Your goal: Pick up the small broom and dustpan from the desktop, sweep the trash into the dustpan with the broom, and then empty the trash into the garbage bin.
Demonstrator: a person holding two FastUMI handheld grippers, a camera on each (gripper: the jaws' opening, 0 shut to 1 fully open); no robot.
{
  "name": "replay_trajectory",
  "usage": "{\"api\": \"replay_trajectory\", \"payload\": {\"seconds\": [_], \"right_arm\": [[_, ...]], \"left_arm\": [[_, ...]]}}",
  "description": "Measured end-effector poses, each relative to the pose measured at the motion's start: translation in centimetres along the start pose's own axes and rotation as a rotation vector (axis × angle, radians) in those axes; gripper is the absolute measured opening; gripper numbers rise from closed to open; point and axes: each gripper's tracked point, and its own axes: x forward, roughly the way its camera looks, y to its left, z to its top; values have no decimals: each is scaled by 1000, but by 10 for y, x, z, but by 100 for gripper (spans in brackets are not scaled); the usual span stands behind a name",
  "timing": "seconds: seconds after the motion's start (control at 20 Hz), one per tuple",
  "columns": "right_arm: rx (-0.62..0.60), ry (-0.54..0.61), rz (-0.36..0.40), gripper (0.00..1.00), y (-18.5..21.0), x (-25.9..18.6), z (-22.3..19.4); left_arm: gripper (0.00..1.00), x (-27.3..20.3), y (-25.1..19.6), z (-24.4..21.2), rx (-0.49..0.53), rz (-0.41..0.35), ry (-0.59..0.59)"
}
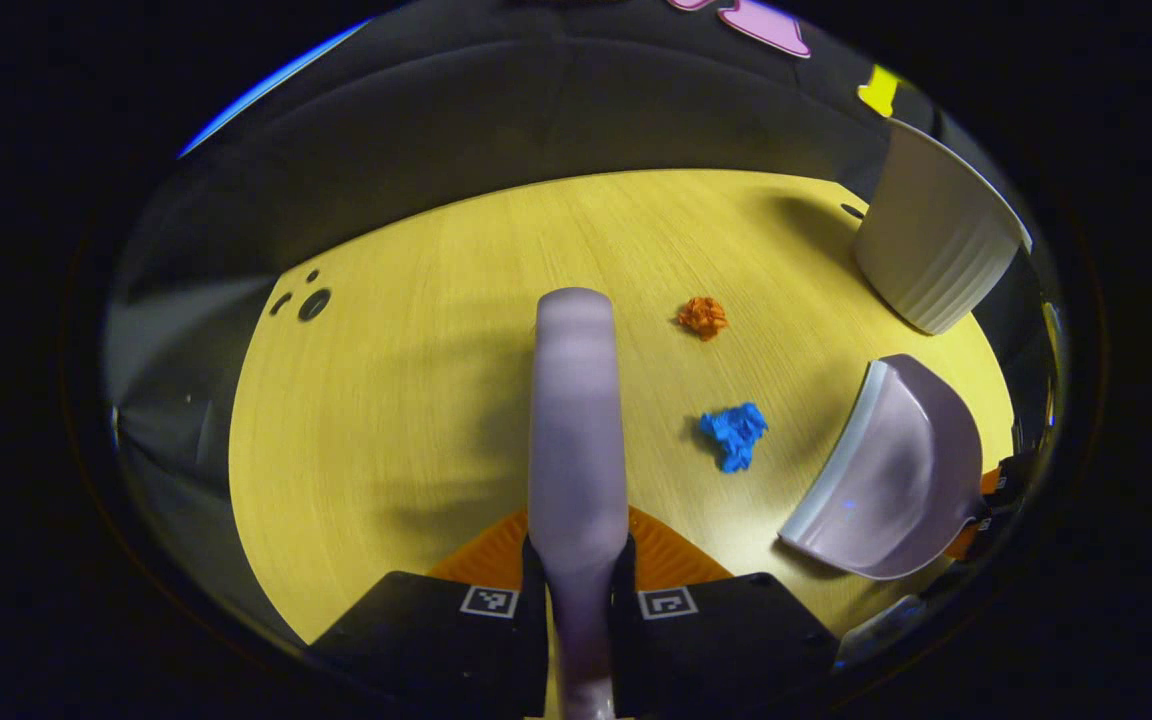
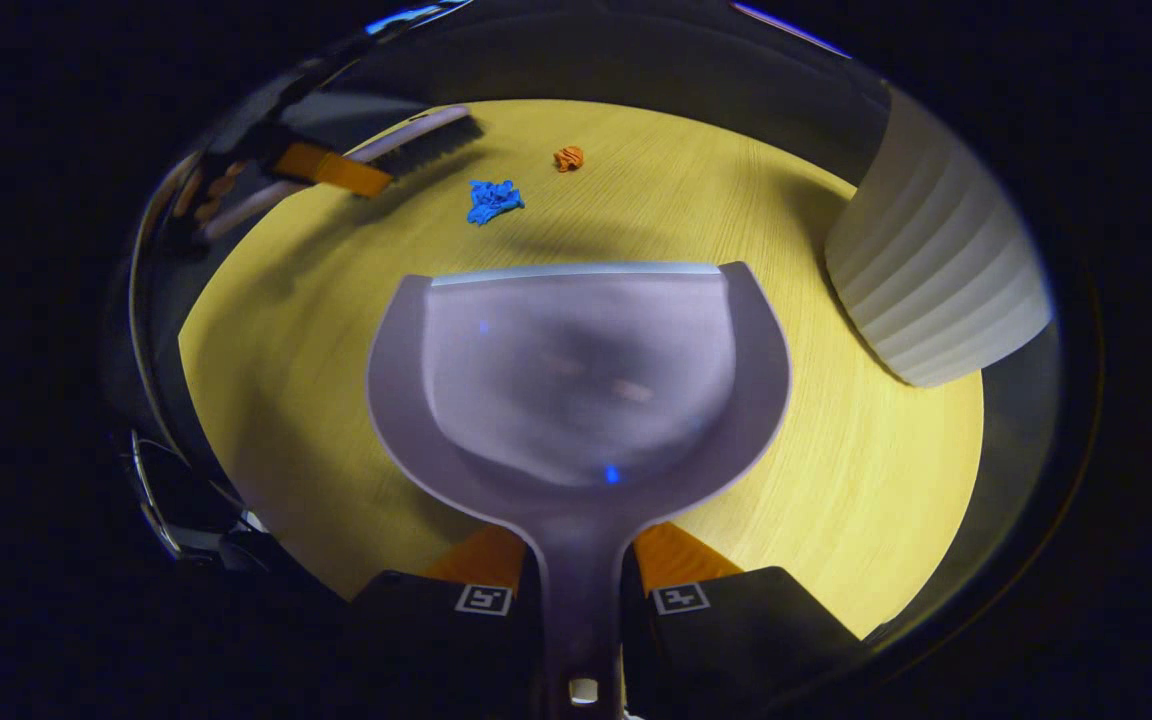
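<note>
The left gripper [image 1: 579, 570] reaches forward low over the round yellow wood-grain bench [image 1: 386, 400], both fingers pressed on the handle of the pale lilac plastic small broom [image 1: 576, 420]. The right gripper [image 2: 581, 580] clamps the handle of the pale lilac plastic dustpan [image 2: 576, 370], whose front lip seems to hover just above the bench. A crumpled blue paper scrap [image 1: 734, 433] lies just beyond the dustpan's lip, an orange scrap [image 1: 702, 317] farther on. A white ribbed garbage bin [image 1: 931, 245] stands right of the dustpan. The right gripper view adds the broom's dark bristles [image 2: 431, 140].
</note>
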Motion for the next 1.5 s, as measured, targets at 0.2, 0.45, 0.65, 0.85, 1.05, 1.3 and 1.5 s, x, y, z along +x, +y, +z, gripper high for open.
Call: {"api": "replay_trajectory", "payload": {"seconds": [0.2, 0.45, 0.65, 0.85, 1.05, 1.3, 1.5], "right_arm": [[-16, 16, 23, 40, -4, -1, 0], [-44, 12, 39, 36, -7, 2, 2], [-78, 12, 46, 36, -10, 6, 2], [-98, 4, 53, 36, -10, 9, 3], [-118, -7, 54, 36, -12, 11, 7], [-138, -23, 48, 41, -13, 8, 12], [-133, -32, 37, 36, -13, 7, 24]], "left_arm": [[29, 32, -9, 33, 131, -51, 21], [29, 51, -23, 47, 330, -102, 81], [29, 49, -62, 40, 386, -245, 102], [29, 40, -92, 21, 498, -338, 137], [29, 32, -126, 13, 570, -410, 160], [29, 20, -163, -3, 648, -511, 206], [28, -3, -184, -19, 618, -603, 230]]}}
